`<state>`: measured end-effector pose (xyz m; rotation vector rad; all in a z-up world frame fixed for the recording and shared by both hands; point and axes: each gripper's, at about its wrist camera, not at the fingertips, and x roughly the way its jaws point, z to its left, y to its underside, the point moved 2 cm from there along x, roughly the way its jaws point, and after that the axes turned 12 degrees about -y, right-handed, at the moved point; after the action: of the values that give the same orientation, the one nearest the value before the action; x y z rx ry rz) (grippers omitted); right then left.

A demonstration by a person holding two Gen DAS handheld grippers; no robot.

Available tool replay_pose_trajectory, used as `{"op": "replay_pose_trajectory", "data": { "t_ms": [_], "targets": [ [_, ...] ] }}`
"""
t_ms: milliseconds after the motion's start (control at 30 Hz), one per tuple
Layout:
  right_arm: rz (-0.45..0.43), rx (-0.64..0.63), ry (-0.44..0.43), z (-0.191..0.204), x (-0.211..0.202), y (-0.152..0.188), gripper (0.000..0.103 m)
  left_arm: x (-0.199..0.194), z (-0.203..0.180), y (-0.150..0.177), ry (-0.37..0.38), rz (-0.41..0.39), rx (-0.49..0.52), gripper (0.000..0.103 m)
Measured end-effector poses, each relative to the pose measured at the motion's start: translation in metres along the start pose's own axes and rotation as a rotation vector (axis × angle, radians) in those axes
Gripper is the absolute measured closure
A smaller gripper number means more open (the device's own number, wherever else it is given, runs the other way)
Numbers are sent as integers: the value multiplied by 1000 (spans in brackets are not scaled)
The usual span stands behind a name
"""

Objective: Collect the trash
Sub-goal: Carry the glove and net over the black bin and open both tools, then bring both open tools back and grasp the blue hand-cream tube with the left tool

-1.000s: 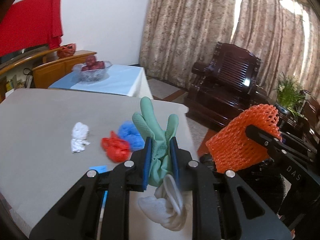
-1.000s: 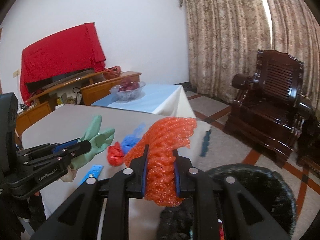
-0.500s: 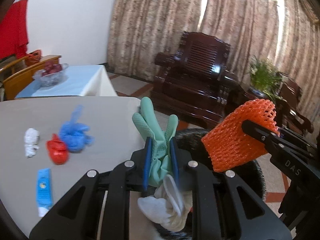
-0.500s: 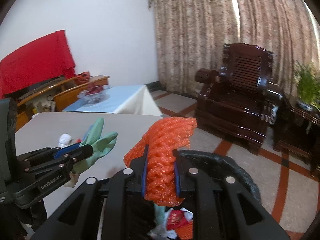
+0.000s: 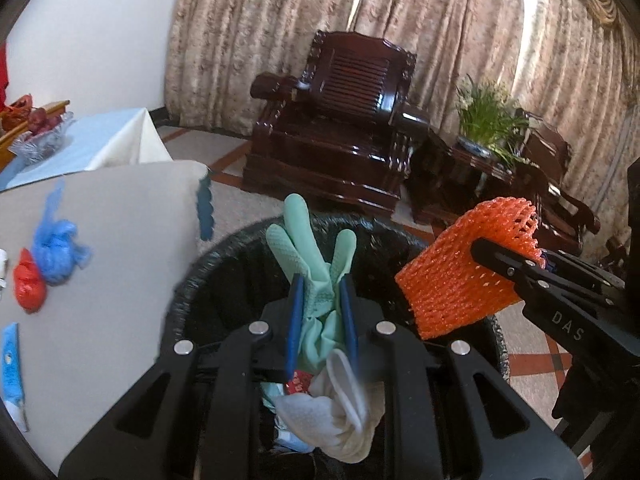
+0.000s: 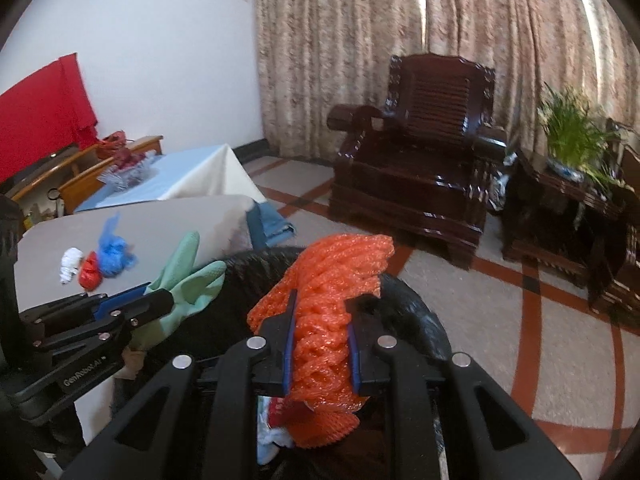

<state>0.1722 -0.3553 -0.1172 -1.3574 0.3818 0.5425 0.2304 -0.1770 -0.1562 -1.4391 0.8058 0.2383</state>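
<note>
- Two grippers had swung away from the table [image 5: 120, 216] to hang over the black bin [image 5: 224, 256] beside it. A second earlier both wrist views still looked across the tabletop.
- The left gripper [image 5: 322, 312] stayed clamped on a green glove [image 5: 316, 264], the right gripper [image 6: 320, 344] on an orange net [image 6: 332, 280], each above the bin's mouth. Judged from that, only the release remained.
- Scraps already lay inside the bin.
- Still on the table beside the bin: a blue bag [image 5: 56, 252], a red bag [image 5: 28, 288], a white wad [image 6: 71, 264] and a blue wrapper [image 5: 10, 360].
- Beyond the bin stood a dark armchair [image 5: 340, 136]; nothing blocked the drop.
</note>
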Motion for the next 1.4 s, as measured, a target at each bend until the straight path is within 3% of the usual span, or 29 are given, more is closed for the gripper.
{"op": "replay_pose_trajectory", "data": {
  "t_ms": [133,233,367,433,500,567,700,800,967,1400],
  "targets": [
    [38,17,9,-10,9,12,82,15,-7,5,11,27,12,85],
    [67,23,14,-14,14,19,76,23,-11,7,16,50,16,84],
    [87,34,25,-15,16,27,66,32,-8,10,16,86,7,65],
    [97,32,38,-16,17,27,53,32,-3,12,12,91,-2,62],
    [106,21,62,-14,18,27,31,30,3,10,5,83,-8,59],
    [108,7,81,-10,19,26,25,26,10,8,1,74,-19,46],
    [95,2,93,-4,16,22,14,15,20,5,-11,57,-32,41],
    [69,10,69,6,13,16,8,2,32,1,-38,29,-36,31],
    [35,12,11,30,16,3,6,-23,66,-4,-112,-18,-51,20],
    [-50,-67,-209,147,47,-23,6,-90,208,3,-441,-99,-153,18]
  ]
}}
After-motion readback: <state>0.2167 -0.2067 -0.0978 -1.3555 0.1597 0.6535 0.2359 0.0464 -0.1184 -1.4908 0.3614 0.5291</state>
